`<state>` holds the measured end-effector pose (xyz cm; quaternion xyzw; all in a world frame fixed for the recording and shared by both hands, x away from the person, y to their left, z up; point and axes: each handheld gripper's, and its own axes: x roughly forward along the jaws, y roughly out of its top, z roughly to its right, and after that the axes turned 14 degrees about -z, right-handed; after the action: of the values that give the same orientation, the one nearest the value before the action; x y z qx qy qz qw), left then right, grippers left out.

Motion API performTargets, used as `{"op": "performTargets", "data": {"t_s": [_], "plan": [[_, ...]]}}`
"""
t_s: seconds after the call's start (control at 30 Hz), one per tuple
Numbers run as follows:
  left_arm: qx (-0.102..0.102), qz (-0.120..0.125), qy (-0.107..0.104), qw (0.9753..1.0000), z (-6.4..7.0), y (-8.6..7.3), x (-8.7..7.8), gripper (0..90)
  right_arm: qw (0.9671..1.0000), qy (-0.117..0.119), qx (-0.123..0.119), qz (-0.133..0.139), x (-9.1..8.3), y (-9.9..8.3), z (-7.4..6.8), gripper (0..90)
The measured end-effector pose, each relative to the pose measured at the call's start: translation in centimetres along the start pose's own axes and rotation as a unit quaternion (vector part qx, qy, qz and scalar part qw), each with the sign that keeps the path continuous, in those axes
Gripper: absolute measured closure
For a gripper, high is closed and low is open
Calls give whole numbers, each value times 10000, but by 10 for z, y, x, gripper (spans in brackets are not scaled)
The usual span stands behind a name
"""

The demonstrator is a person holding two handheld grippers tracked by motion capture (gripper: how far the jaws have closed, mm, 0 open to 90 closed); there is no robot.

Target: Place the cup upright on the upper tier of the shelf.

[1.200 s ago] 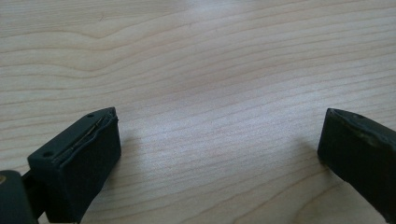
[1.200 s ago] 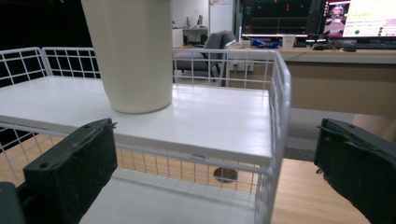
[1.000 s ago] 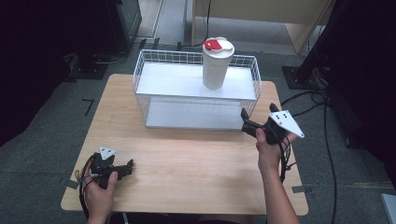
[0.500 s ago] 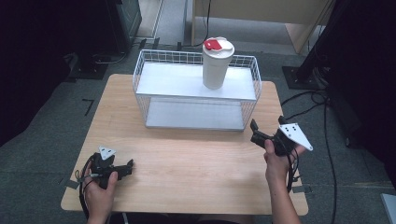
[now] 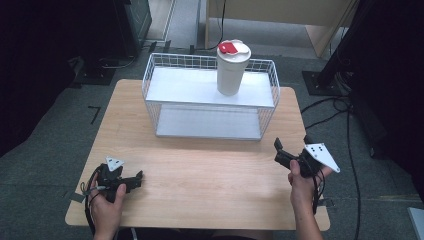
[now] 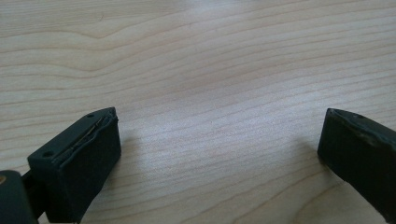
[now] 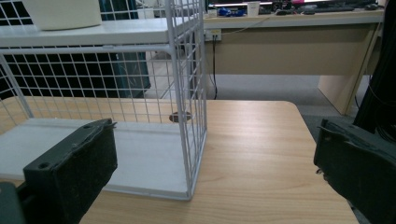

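A white wire rack with two white shelves stands at the back middle of the wooden table. A white cup with a red and white lid stands upright on its top shelf, right of centre. My right gripper hovers open near the table's right edge, in front of the rack's right corner. In the right gripper view the right gripper has its jaws wide apart, facing the rack's side wall and the cup's base. My left gripper rests open at the front left, and the left gripper has bare wood between its jaws.
Cables run over the floor to the right of the table, beside a black stand base. A wooden desk stands beyond the table's far side. Dark equipment sits at the back left.
My right gripper has drawn back from the rack's right front corner, toward the person and the table's right edge. The left gripper has stayed put.
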<state>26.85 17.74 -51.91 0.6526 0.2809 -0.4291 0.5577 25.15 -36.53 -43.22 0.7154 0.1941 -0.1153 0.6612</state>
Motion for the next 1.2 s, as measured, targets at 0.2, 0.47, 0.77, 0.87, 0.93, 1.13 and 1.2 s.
{"op": "performTargets", "data": {"t_s": [0.2,0.47,0.77,0.87,0.93,1.13,1.2], "plan": [[4,-5,1,10000,0,0,0,0,9999,-97,40,-55,-4,-12,7,0],[6,-6,2,10000,0,0,0,0,9995,-241,90,-194,-10,-28,19,0],[5,-4,2,10000,0,0,0,0,9981,-428,173,-418,-18,-50,35,0],[6,-5,2,10000,0,0,0,0,9974,-475,191,-516,-20,-58,39,0],[6,-4,2,10000,0,0,0,0,9969,-520,194,-566,-22,-62,42,0],[6,-6,2,10000,0,0,0,0,9952,-644,211,-706,-27,-74,48,0],[7,-5,1,10000,0,0,0,0,9945,-686,171,-773,-28,-79,50,0]]}}
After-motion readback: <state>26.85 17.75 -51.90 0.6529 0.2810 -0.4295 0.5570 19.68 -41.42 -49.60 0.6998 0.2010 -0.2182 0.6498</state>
